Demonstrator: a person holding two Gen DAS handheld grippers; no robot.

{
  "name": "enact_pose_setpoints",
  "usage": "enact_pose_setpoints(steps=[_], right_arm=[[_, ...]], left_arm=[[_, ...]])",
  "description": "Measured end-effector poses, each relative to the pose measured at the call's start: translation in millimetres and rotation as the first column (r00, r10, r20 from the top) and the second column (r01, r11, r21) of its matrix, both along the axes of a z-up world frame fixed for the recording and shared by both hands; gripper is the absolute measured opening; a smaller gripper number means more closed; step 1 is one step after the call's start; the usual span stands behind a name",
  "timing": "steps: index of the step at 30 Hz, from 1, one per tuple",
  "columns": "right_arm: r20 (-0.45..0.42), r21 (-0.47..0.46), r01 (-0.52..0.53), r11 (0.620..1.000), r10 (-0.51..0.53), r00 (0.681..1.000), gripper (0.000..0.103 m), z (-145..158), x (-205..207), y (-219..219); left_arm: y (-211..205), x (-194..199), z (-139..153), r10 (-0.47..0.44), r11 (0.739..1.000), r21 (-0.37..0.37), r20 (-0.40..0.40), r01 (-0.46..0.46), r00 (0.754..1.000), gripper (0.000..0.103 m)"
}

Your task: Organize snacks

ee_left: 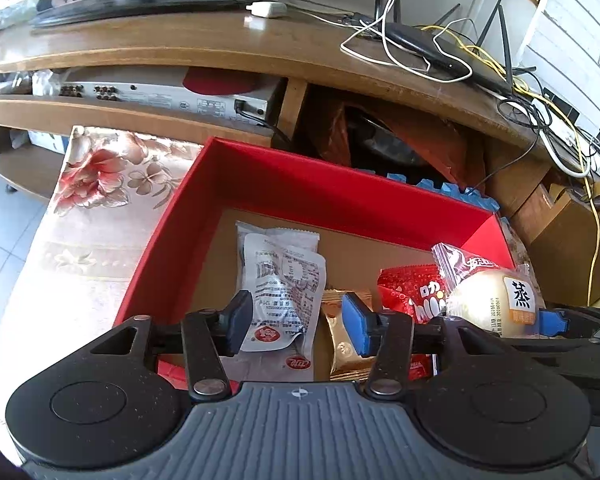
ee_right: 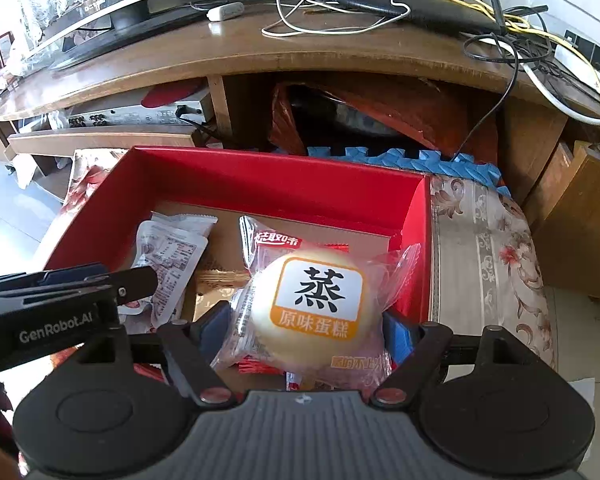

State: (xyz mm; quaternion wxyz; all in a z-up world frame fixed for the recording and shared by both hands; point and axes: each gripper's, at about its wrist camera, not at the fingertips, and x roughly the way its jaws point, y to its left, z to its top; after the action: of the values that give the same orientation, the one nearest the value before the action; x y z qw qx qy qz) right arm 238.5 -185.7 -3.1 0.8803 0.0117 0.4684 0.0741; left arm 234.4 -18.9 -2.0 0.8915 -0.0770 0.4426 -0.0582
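A red box [ee_left: 284, 184] [ee_right: 260, 178] with a cardboard floor stands on a flowered cloth. In it lie white snack packets [ee_left: 284, 280] [ee_right: 168, 256], a gold packet [ee_left: 340, 340] [ee_right: 216, 292] and a red packet [ee_left: 412, 292]. My right gripper [ee_right: 304, 328] is shut on a wrapped steamed cake [ee_right: 316, 312] [ee_left: 492, 300], held over the box's right side. My left gripper [ee_left: 296, 320] is open above the white packets and holds nothing.
A wooden TV stand [ee_left: 220, 48] [ee_right: 260, 52] rises behind the box, with a router [ee_left: 440, 48] and tangled cables on top. A silver player [ee_left: 160, 96] sits on its shelf. Blue foam mat [ee_right: 420, 162] lies behind the box. The flowered cloth [ee_right: 488, 248] extends right.
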Motion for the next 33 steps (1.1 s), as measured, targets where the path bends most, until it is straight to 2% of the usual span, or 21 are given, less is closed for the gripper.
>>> enact_pose_setpoints(steps=[12, 18, 22, 29, 33], right_arm=[[-0.009, 0.023, -0.009, 1.000, 0.009, 1.000, 0.088, 1, 1, -1], [-0.034, 0.069, -0.005, 0.998, 0.007, 0.999, 0.093, -4, 4, -3], [0.003, 0.059, -0.008, 0.998, 0.008, 1.000, 0.093, 2, 3, -2], [0.010, 0.064, -0.003, 0.998, 0.002, 1.000, 0.094, 5, 1, -2], [0.011, 0.062, -0.004, 0.998, 0.003, 1.000, 0.095, 6, -2, -2]], left_arm=[[6, -4, 3, 0.015, 1.000, 0.000, -0.001, -0.015, 1.000, 0.061], [9, -5, 4, 0.027, 1.000, -0.004, -0.004, -0.027, 1.000, 0.062], [12, -5, 6, 0.034, 0.999, -0.033, -0.003, -0.034, 0.999, 0.063], [12, -9, 7, 0.026, 0.999, -0.024, -0.001, -0.026, 1.000, 0.065], [14, -13, 7, 0.015, 1.000, -0.016, -0.002, -0.015, 1.000, 0.070]])
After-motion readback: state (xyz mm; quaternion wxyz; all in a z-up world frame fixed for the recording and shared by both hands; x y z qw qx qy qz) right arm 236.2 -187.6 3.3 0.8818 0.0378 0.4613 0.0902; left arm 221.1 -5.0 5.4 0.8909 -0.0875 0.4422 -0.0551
